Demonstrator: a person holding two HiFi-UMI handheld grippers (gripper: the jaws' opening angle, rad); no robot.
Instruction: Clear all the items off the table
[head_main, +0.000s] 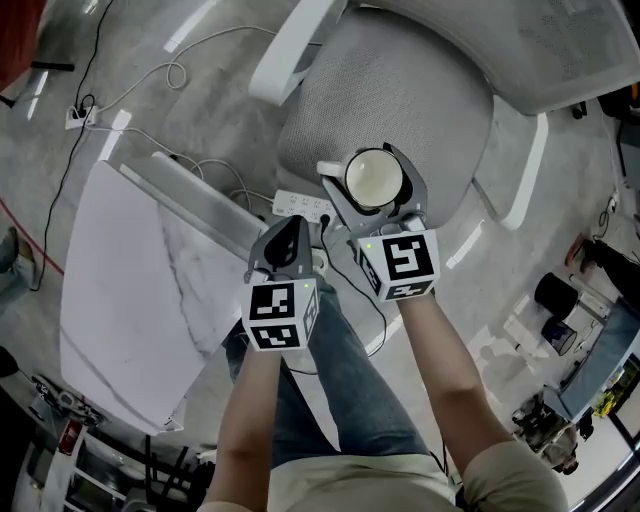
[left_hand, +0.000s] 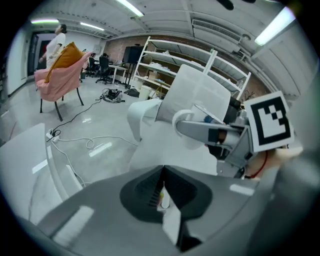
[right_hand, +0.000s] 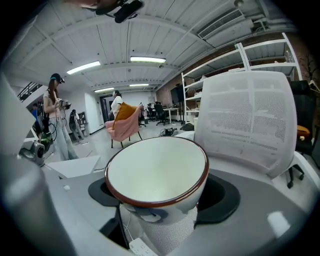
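Note:
My right gripper (head_main: 372, 160) is shut on a white cup with a brown rim (head_main: 373, 182), held above the grey mesh seat of an office chair (head_main: 420, 90). In the right gripper view the cup (right_hand: 157, 167) sits upright between the jaws and looks empty inside. My left gripper (head_main: 290, 235) hangs beside it on the left, lower in the head view, with its jaws closed together (left_hand: 162, 192). A small pale bit shows at their seam; I cannot tell what it is. The white marble table (head_main: 130, 290) lies to the left, with no items on the part I see.
A white power strip (head_main: 300, 205) and cables (head_main: 180, 75) lie on the floor between table and chair. The chair's white arms (head_main: 285, 50) flank the seat. The person's legs are below the grippers. A pink chair (left_hand: 60, 75) and shelving (left_hand: 165, 65) stand farther off.

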